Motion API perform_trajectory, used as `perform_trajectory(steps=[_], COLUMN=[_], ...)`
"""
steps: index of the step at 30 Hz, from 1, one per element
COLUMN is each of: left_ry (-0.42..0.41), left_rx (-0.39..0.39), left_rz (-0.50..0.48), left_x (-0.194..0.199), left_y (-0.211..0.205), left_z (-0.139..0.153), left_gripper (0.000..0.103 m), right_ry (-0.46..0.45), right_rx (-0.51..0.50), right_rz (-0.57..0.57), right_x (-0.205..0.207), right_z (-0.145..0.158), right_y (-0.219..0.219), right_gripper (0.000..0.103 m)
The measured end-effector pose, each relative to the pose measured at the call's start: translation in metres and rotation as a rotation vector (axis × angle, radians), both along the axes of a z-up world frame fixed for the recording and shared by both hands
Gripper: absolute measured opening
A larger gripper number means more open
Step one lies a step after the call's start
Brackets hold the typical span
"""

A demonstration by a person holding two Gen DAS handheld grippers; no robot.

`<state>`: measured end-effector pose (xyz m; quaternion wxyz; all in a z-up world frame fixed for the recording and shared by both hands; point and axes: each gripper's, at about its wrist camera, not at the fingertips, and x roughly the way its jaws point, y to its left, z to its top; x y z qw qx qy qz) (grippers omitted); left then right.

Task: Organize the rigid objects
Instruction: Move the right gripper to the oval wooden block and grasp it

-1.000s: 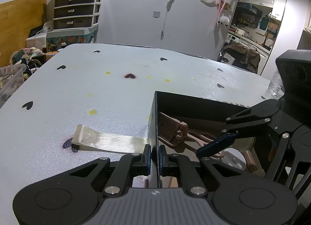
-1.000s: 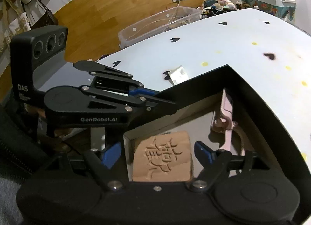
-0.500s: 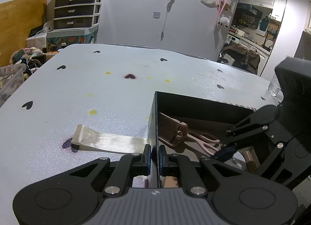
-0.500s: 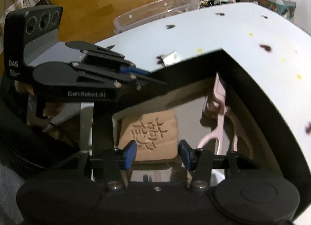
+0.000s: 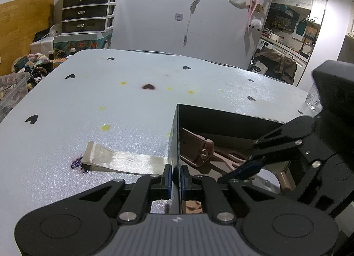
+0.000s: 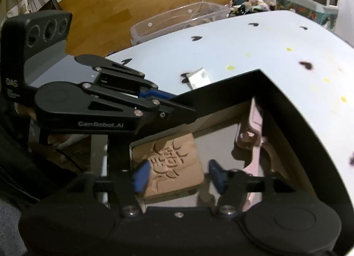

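Observation:
A black open box [image 5: 221,118] stands on the white table; it also shows in the right wrist view [image 6: 276,101]. My left gripper [image 5: 176,177] is shut on the box's left wall, and it shows in the right wrist view [image 6: 174,106]. Inside lie a tan carved square tile [image 6: 170,163], pink scissors [image 6: 254,145] [image 5: 199,149] and a white round thing [image 5: 268,180]. My right gripper [image 6: 179,177] is open and empty, hovering over the tile inside the box. It also shows at the right of the left wrist view [image 5: 245,170].
A strip of clear tape [image 5: 119,158] lies on the table left of the box. A clear plastic bin [image 6: 177,21] stands on the floor beyond the table. A glass [image 5: 313,99] stands at the table's far right edge.
My right gripper narrowed half a second ago, then opened wider again, and has shifted over the tile. My left gripper and the box have stayed put.

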<state>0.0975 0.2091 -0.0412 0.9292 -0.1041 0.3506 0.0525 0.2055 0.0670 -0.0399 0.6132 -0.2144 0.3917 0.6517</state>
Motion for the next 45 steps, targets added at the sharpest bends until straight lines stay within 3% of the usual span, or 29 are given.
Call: perform_trajectory(steps=[11, 14, 18, 27, 34, 41, 45], left_ry=[0.012, 0.015, 0.019, 0.029, 0.032, 0.028, 0.028], left_rx=[0.029, 0.040, 0.058, 0.097, 0.118, 0.108, 0.105], left_rz=[0.014, 0.021, 0.031, 0.057, 0.071, 0.089, 0.092], left_x=[0.002, 0.003, 0.004, 0.005, 0.006, 0.006, 0.005], left_y=[-0.005, -0.007, -0.010, -0.016, -0.020, -0.021, -0.020], left_z=[0.001, 0.001, 0.001, 0.002, 0.001, 0.001, 0.001], left_gripper=[0.006, 0.006, 0.005, 0.003, 0.003, 0.003, 0.003], right_ry=[-0.100, -0.127, -0.172, -0.223, -0.257, -0.351, -0.400], right_rx=[0.085, 0.103, 0.128, 0.178, 0.231, 0.155, 0.084], right_rz=[-0.112, -0.158, -0.222, -0.367, -0.579, -0.780, -0.810], right_x=[-0.008, -0.008, -0.009, -0.010, -0.005, 0.009, 0.022], right_z=[0.028, 0.032, 0.037, 0.036, 0.037, 0.019, 0.008], right_y=[-0.050, -0.066, -0.083, -0.117, -0.165, -0.217, -0.240], right_gripper=[0.083, 0.097, 0.103, 0.103, 0.103, 0.103, 0.103])
